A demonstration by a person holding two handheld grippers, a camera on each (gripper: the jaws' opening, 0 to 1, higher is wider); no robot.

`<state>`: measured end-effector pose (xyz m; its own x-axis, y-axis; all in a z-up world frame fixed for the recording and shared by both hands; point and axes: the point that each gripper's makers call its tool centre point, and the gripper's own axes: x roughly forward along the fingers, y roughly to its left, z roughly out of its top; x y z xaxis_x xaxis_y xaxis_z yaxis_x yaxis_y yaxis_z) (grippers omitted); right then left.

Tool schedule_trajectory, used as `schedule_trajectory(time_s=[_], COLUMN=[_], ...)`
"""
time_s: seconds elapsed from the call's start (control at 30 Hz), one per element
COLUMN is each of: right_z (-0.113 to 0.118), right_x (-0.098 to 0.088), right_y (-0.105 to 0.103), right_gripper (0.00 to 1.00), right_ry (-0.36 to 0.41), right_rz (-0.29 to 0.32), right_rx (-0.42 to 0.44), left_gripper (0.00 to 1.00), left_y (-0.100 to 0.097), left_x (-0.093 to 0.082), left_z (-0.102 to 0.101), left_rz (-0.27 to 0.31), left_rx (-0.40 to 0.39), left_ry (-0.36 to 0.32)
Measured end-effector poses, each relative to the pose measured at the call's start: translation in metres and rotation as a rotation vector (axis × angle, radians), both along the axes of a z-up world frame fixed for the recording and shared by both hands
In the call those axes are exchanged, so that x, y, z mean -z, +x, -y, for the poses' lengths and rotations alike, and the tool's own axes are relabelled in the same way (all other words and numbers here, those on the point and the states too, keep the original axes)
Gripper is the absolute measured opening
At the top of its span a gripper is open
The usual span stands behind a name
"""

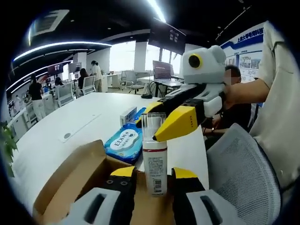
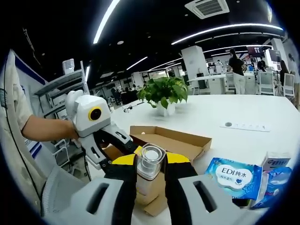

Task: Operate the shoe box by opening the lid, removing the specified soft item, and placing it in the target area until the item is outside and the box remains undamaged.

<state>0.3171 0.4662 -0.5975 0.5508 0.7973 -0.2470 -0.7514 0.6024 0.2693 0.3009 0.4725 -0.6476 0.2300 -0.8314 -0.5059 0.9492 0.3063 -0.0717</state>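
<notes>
- Right gripper (image 2: 150,171) pinches bottle (image 2: 149,169) at its cap; left gripper (image 1: 149,177) clamps bottle (image 1: 154,157) low on its body; both held upright over box
- Table (image 1: 61,122): white
- Box (image 2: 176,140): brown cardboard, lid open, on table
- Wipes pack (image 1: 123,143): blue, just beside box

Open brown cardboard shoe box (image 2: 180,140) on the white table, a clear-capped white bottle (image 1: 154,161) upright, seemingly inside.

Open-plan office: white table (image 1: 84,117), mesh chair (image 1: 243,173), ceiling strip lights (image 2: 105,21) (bright windows behind).
</notes>
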Motion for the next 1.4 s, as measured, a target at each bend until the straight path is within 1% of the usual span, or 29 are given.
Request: schedule_trajectory(time_s=[0.07,0.2,0.33,0.5,0.6,1.03,1.2,1.4], right_z=[0.003,0.01,0.018,0.029,0.035,0.071,0.082,0.092], right_x=[-0.002,-0.007,-0.013,-0.021,-0.024,-0.034,-0.031,-0.024], right_y=[0.005,0.013,0.023,0.037,0.044,0.076,0.089,0.106], right_gripper=[0.19,0.19,0.19,0.19,0.19,0.19,0.19,0.19], right_ry=[0.005,0.006,-0.003,-0.011,-0.017,-0.064,-0.097,-0.135], right_rz=[0.001,0.014,0.03,0.052,0.062,0.121,0.14,0.161], right_rx=[0.008,0.018,0.026,0.037,0.045,0.081,0.082,0.082], left_gripper=[0.37,0.42,0.52,0.58,0.61,0.76,0.78,0.8], left_y=[0.004,0.009,0.014,0.024,0.027,0.023,0.019,0.015], left_x=[0.0,-0.002,-0.005,-0.009,-0.01,-0.008,-0.009,-0.018], left_z=[-0.001,-0.005,-0.012,-0.029,-0.038,-0.083,-0.094,-0.109], left_rz=[0.007,0.005,0.012,0.01,0.013,0.004,0.006,0.028], left_rx=[-0.006,-0.023,-0.049,-0.12,-0.148,-0.258,-0.289,-0.338], left_ry=[0.003,-0.003,-0.008,-0.027,-0.031,-0.008,0.009,-0.001])
